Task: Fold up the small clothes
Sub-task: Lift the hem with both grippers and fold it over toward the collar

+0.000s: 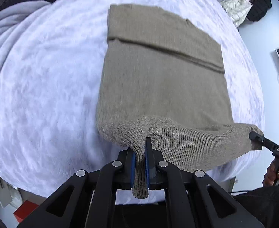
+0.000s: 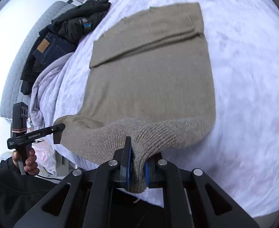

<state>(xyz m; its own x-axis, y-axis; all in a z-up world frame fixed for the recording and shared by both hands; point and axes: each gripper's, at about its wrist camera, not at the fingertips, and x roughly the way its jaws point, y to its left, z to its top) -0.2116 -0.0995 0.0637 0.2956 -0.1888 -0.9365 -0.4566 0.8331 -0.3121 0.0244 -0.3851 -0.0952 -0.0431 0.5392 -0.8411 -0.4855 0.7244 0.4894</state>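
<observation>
A taupe knit sweater (image 1: pixel 158 72) lies flat on a white fleece blanket (image 1: pixel 44 79), with a crosswise fold line over its far part. It also shows in the right wrist view (image 2: pixel 154 72). My left gripper (image 1: pixel 140 148) is shut on the ribbed near hem at its left corner and lifts it off the bed. My right gripper (image 2: pixel 137 152) is shut on the same hem at the right corner. Each gripper shows in the other's view: the right one (image 1: pixel 257 135) and the left one (image 2: pixel 57 129), both pinching the hem.
The blanket (image 2: pixel 243 95) covers a bed. Dark clothes and jeans (image 2: pixel 50 47) are piled at the headboard side. A cream jacket and a black garment (image 1: pixel 243 9) lie beyond the bed's far right corner. A red box (image 1: pixel 24 210) sits on the floor.
</observation>
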